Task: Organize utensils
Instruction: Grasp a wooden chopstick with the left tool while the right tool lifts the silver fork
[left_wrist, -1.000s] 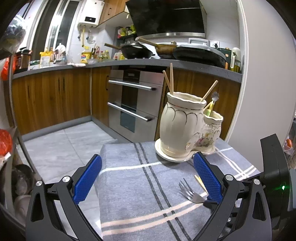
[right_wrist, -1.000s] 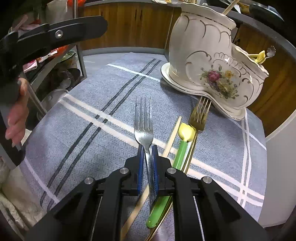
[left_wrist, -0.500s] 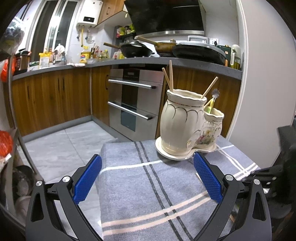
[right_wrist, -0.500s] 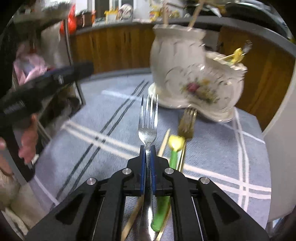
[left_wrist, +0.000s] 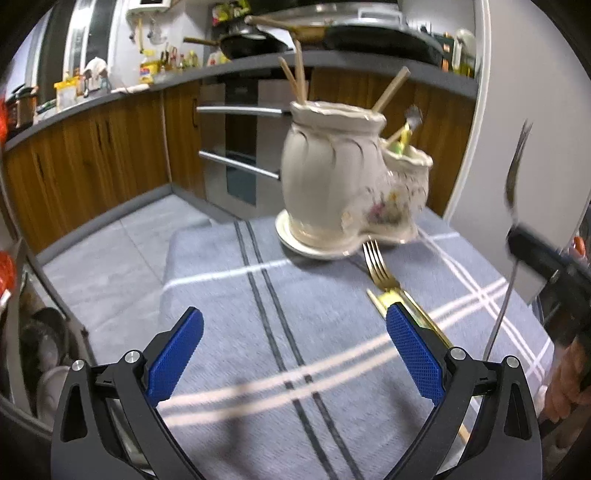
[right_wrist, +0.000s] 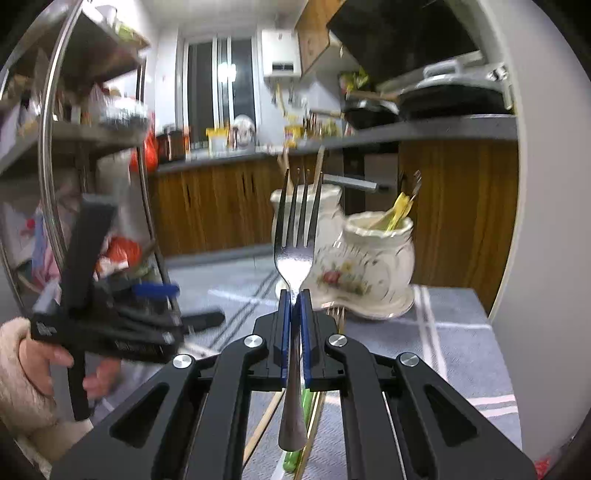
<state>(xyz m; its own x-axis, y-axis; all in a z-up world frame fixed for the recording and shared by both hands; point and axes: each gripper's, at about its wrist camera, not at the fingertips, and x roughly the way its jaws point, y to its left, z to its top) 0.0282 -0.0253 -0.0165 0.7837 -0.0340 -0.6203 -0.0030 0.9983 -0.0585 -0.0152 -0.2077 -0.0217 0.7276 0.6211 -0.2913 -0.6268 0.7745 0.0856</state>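
My right gripper (right_wrist: 294, 295) is shut on a silver fork (right_wrist: 297, 236) and holds it upright, tines up, above the table; the fork also shows in the left wrist view (left_wrist: 515, 173) at the far right. A cream two-part ceramic utensil holder (left_wrist: 332, 195) with chopsticks and a spoon in it stands on a saucer at the table's far side; in the right wrist view (right_wrist: 365, 258) it is just behind the fork. A gold fork (left_wrist: 378, 266), a green-handled utensil (right_wrist: 295, 454) and a chopstick (right_wrist: 264, 424) lie on the cloth. My left gripper (left_wrist: 295, 350) is open and empty over the cloth.
A grey striped cloth (left_wrist: 295, 314) covers the small table. Wooden kitchen cabinets and an oven (left_wrist: 236, 147) lie beyond. A white wall (left_wrist: 480, 147) is close on the right. A metal rack with dishes (right_wrist: 74, 184) stands to the left.
My right gripper has lifted the silver fork off the cloth and tilted it upright. The left gripper has tilted down towards the cloth and moved nearer the holder.
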